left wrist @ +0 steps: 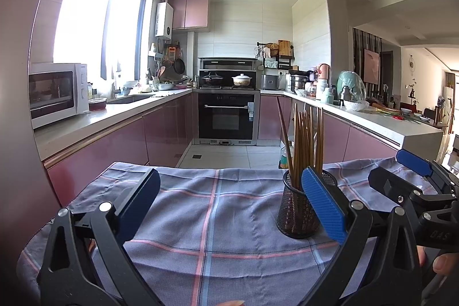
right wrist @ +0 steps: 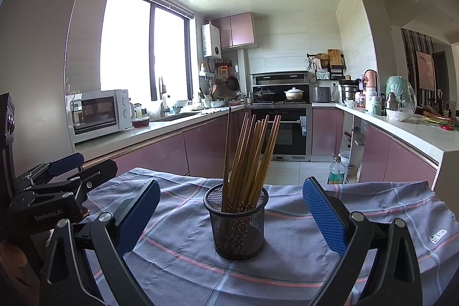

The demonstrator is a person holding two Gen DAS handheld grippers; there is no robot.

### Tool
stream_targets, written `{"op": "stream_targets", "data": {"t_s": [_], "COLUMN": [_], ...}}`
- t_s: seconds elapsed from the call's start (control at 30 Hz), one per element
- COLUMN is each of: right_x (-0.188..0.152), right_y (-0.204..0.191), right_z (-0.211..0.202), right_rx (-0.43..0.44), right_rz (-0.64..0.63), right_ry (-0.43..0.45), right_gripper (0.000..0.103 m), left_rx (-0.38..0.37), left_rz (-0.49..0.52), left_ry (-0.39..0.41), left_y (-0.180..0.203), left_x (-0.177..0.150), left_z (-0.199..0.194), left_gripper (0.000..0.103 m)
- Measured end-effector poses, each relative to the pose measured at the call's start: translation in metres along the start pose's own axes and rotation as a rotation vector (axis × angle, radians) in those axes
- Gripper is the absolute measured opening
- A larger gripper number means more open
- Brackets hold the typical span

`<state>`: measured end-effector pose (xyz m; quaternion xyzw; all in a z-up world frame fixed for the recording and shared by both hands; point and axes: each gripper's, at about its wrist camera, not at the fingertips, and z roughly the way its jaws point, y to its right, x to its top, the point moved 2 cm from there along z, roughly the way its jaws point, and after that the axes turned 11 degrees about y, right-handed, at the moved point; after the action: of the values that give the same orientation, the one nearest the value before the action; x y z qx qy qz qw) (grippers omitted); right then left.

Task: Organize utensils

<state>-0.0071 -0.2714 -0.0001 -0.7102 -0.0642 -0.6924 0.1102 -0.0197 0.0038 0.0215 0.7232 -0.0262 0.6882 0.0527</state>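
Both grippers spread wide, grasping nothing: left gripper point(left wrist: 233, 208) low in frame over the checked cloth point(left wrist: 200, 220), right gripper point(right wrist: 231, 215) low centre, jaws framing the mesh holder point(right wrist: 236, 222). Chopsticks point(right wrist: 248, 157) all standing in that holder at centre frame, leaning and fanned toward upper right, tips up. No loose utensil visible on the cloth. Probably gathered upright so as to stay tidy and easy to draw. Holder seen right of centre from the left wrist, partly behind a blue finger pad point(left wrist: 324, 205). Task likely at or near its end.
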Motion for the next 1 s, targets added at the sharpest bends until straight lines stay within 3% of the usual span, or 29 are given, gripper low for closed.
{"op": "stream_targets", "data": {"t_s": [1.0], "right_x": [0.0013], "right_y": [0.0016], "right_z": [0.0034], "right_rx": [0.011], "right_rz": [0.006], "right_ry": [-0.005], "right_gripper": [0.096], "left_rx": [0.005], "left_rz": [-0.001], "left_ry": [-0.013], "left_y": [-0.0006], "left_x": [0.0001], "left_z": [0.0029], "left_gripper": [0.097]}}
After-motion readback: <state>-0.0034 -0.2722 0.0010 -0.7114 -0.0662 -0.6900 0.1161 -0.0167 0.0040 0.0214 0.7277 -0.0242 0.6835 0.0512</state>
